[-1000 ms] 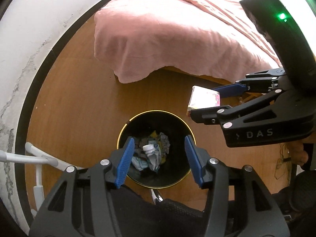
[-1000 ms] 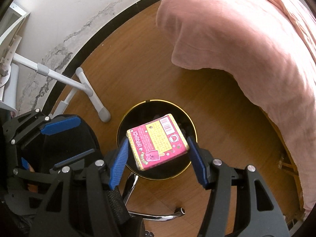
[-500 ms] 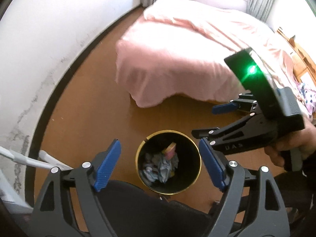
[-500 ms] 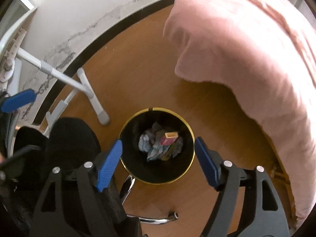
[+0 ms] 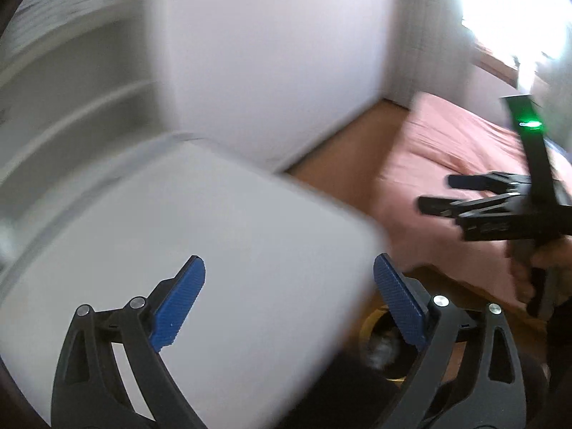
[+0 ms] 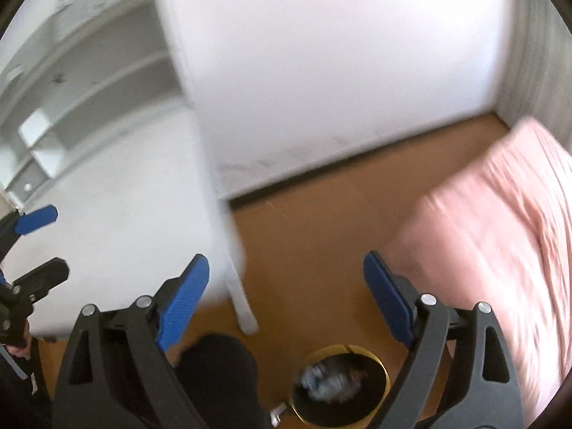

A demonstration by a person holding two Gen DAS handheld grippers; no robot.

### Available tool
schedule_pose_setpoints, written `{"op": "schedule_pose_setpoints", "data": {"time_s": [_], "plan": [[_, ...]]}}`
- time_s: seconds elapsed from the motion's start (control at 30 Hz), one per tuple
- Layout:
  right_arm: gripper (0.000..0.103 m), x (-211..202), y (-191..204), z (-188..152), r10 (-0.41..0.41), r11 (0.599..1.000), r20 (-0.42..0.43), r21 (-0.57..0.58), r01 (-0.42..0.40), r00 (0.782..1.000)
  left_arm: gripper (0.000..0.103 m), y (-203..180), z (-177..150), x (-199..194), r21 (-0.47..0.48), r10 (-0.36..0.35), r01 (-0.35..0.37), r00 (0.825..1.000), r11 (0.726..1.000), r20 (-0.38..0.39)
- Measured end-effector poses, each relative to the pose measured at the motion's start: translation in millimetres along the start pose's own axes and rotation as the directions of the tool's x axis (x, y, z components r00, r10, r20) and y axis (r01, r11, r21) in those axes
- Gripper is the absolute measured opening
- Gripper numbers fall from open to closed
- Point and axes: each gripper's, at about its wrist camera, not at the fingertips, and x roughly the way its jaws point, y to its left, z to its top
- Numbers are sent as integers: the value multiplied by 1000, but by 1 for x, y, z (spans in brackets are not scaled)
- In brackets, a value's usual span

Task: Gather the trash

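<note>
The black trash bin with a gold rim stands on the wooden floor, low in the right wrist view, with crumpled trash inside; it peeks out behind the left gripper's right finger in the left wrist view. My left gripper is open and empty, raised over a white tabletop. My right gripper is open and empty, above the floor beside the table; it also shows in the left wrist view. Both views are blurred by motion.
A white table with a white leg stands at left, white shelves behind it. A bed with a pink cover fills the right. A white wall runs behind. A black chair seat is below.
The right gripper opened and the pink box dropped into the bin. Both grippers then lifted up and away from the bin, swinging toward the white table and wall.
</note>
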Motion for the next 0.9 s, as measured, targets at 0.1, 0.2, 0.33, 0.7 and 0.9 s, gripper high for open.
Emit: {"op": "schedule_pose_setpoints", "data": {"time_s": [0.1,0.2,0.33,0.7,0.9], "plan": [[85,14,72,32,80,992,35,-101,-76,996,92,64,-9,-27,-107,175,-173,985,979,10],[85,27,132,48,168,970,30,-184,-160,985,92,117,-25,-55,-203,293,-287,956,936,-1],[85,40,195,55,244,936,8,-265,-233,970,92,172,-50,-87,-298,414,-407,909,863,-43],[85,51,294,47,310,877,-62,-367,-310,949,92,237,-108,-123,-411,504,-505,855,759,-119],[85,51,310,43,303,873,-69,-379,-306,951,92,244,-117,-129,-417,502,-502,857,758,-119]]}}
